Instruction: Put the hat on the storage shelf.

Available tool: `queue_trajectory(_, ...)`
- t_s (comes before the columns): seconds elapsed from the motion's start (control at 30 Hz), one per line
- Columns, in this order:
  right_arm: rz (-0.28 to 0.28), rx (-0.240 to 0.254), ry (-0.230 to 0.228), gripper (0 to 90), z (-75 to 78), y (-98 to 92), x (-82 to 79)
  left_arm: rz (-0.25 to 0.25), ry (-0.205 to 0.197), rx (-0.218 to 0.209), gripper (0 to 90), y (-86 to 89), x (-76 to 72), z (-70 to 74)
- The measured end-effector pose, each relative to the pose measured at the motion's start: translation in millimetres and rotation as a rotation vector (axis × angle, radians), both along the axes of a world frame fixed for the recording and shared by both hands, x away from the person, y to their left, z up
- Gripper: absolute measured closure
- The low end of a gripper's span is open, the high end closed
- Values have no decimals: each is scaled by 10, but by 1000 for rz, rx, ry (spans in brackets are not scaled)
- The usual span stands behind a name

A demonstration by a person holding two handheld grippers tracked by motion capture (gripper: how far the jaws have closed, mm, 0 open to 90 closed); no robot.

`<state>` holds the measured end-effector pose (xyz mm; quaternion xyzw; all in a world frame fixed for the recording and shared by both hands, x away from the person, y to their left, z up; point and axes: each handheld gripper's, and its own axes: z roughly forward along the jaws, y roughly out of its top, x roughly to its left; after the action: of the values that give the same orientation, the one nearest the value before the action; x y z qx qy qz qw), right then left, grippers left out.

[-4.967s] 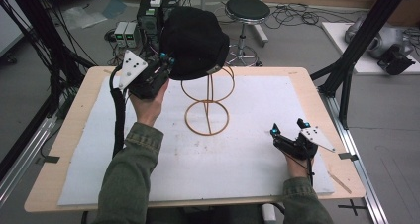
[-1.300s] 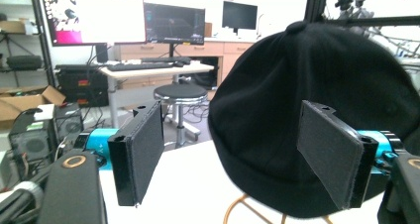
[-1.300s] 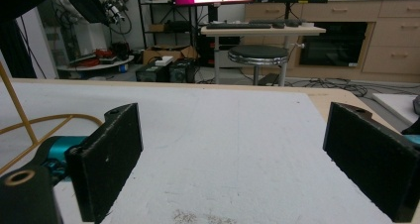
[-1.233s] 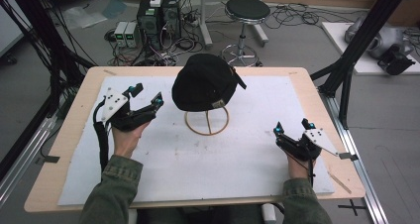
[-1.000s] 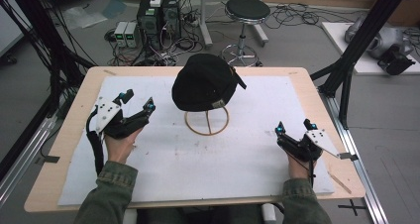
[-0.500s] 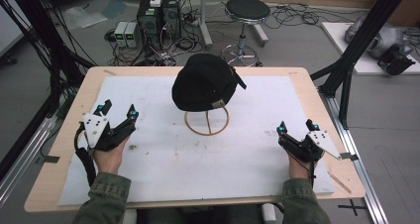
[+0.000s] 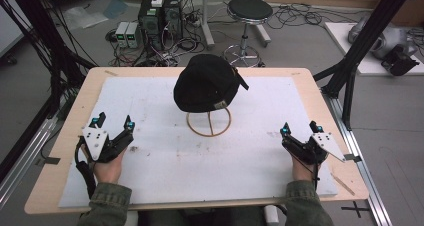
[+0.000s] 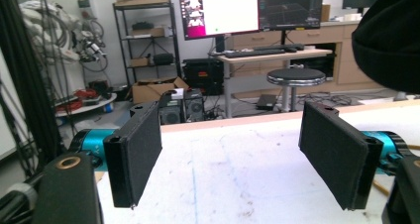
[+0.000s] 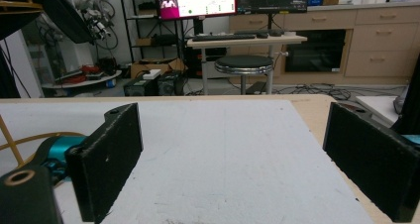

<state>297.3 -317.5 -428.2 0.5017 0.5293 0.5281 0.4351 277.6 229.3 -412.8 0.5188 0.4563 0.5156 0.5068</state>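
From the high view, a black fabric baseball cap (image 7: 207, 83) sits on a thin gold wire stand (image 7: 209, 122) at the middle of the white foam mat (image 7: 200, 156) that covers the pale wooden table (image 7: 65, 136). The left gripper (image 7: 114, 123) rests near the mat's left edge, well apart from the cap, jaws spread wide with nothing between them. The right gripper (image 7: 299, 128) lies near the mat's right edge, also well apart from the cap, jaws parted and empty.

In the left gripper view, the left gripper (image 8: 230, 159) has its two black jaws standing wide over bare mat, and the cap (image 8: 391, 40) fills the upper right corner.

In the right gripper view, the right gripper (image 9: 233, 159) has its jaws spread far apart over the mat, holding nothing; the gold stand (image 9: 29, 135) shows at the left edge
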Motion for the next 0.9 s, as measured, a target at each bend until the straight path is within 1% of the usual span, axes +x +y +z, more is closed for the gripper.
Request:
queue_trajectory(0.03, 0, 0, -1, 76, -1, -6, -1, 8, 3, -2, 246, 17, -16, -31)
queue_trajectory(0.17, -9, 29, 1, 76, -14, -35, -7, 16, 14, -30, 244, 83, -64, -138)
queue_trajectory(0.2, -10, 36, 1, 76, -16, -40, -10, 18, 21, -29, 245, 104, -79, -167)
queue_trajectory(0.27, -14, 39, 3, 76, -19, -49, -13, 17, 26, -45, 245, 120, -83, -191)
queue_trajectory(0.3, -15, 41, 1, 76, -21, -51, -12, 17, 32, -47, 244, 131, -86, -197)
queue_trajectory(0.33, -16, 42, 2, 76, -22, -52, -16, 25, 30, -50, 242, 139, -89, -197)
queue_trajectory(0.43, -18, 43, 4, 76, -26, -49, -20, 33, 24, -40, 241, 164, -97, -207)
queue_trajectory(0.53, -20, 38, 8, 76, -34, -46, -19, 44, 22, -48, 240, 201, -111, -231)
queue_trajectory(0.57, -18, 40, 12, 76, -36, -43, -20, 46, 24, -45, 241, 207, -112, -238)
queue_trajectory(0.7, -17, 42, 13, 76, -41, -41, -18, 48, 37, -22, 240, 215, -123, -267)
queue_trajectory(0.77, -15, 40, 10, 76, -41, -45, -13, 54, 39, -1, 236, 220, -131, -277)
queue_trajectory(0.9, -9, 41, 18, 76, -47, -52, 0, 59, 38, -10, 233, 253, -156, -286)
